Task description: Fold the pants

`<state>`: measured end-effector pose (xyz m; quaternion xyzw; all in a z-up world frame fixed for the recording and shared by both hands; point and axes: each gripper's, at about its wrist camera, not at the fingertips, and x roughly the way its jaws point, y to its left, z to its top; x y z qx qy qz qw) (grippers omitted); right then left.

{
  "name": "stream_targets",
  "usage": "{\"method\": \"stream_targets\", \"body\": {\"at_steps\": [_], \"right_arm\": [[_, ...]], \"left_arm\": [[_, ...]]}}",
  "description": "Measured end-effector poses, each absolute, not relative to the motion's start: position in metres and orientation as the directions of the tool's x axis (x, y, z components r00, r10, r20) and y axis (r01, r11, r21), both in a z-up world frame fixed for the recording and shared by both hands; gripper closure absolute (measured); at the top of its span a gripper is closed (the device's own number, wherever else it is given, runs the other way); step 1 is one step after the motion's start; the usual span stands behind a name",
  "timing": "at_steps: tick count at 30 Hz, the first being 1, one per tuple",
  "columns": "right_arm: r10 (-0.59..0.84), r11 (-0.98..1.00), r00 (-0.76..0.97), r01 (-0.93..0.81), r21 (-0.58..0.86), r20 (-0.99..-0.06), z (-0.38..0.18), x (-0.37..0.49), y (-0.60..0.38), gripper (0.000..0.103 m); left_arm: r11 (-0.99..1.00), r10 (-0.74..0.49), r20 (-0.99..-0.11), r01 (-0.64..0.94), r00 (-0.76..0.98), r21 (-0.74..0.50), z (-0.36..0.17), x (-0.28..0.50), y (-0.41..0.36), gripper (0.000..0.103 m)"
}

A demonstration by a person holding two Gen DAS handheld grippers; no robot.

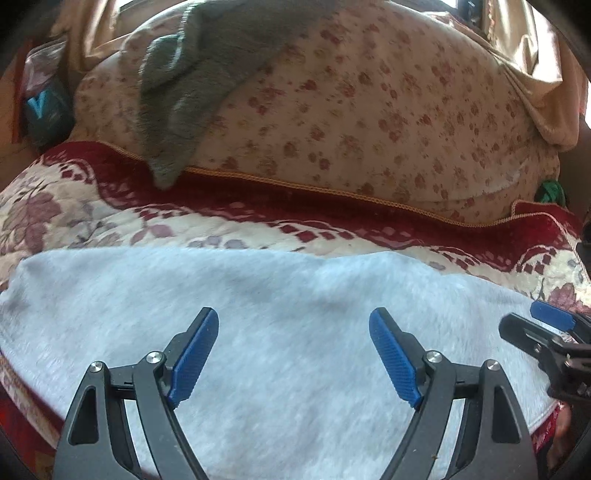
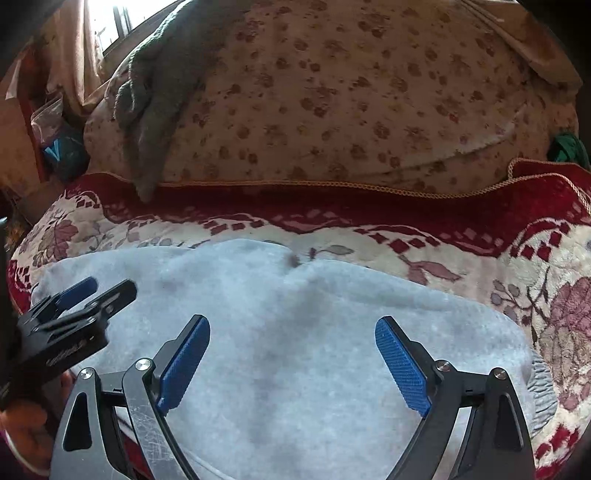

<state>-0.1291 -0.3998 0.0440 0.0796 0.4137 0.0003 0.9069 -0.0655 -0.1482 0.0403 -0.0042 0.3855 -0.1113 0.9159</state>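
The pale blue-grey fleece pants [image 1: 280, 325] lie flat across the red and cream floral blanket [image 1: 110, 218]. In the right wrist view the pants [image 2: 295, 332] show a ribbed waistband or cuff [image 2: 541, 387] at their right end. My left gripper [image 1: 293, 325] is open and empty just above the pants, fingers spread wide. My right gripper [image 2: 291, 328] is open and empty over the pants too. Each gripper shows in the other's view: the right one [image 1: 543, 325] at the right edge, the left one [image 2: 92, 291] at the left edge.
A big floral-print pillow or duvet roll [image 1: 369, 110] lies behind the blanket, with a grey garment [image 1: 207, 74] draped over its left part. A curtain [image 1: 88, 33] and a plastic bag with blue items [image 1: 44, 103] stand at the far left. Something green [image 1: 552, 190] sits at the right.
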Motion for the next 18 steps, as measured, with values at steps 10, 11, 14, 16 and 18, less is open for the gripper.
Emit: {"method": "stream_targets", "body": {"at_steps": [10,11,14,16,18], "right_arm": [[0.026,0.996,0.657,0.051,0.079,-0.754,0.047,-0.124,-0.371,0.009],[0.013,0.997,0.658,0.050,0.062,-0.753,0.047,-0.123,-0.368,0.009],[-0.004,0.998,0.657,0.046,0.035,-0.754,0.047,-0.121,-0.361,0.009],[-0.011,0.999,0.652,0.038,0.018,-0.758,0.046,-0.119,-0.355,0.009],[-0.017,1.000,0.648,0.024,-0.002,-0.762,0.045,-0.117,-0.347,0.009]], "left_arm": [[0.983,-0.183,-0.703,0.139,0.687,-0.120,0.044,-0.081,-0.109,0.020],[0.984,-0.177,-0.704,0.130,0.688,-0.121,0.044,-0.082,-0.105,0.020],[0.985,-0.170,-0.703,0.104,0.690,-0.135,0.043,-0.085,-0.092,0.020],[0.985,-0.167,-0.701,0.091,0.693,-0.145,0.043,-0.086,-0.085,0.020],[0.985,-0.160,-0.697,0.073,0.699,-0.153,0.043,-0.088,-0.075,0.020]]}}
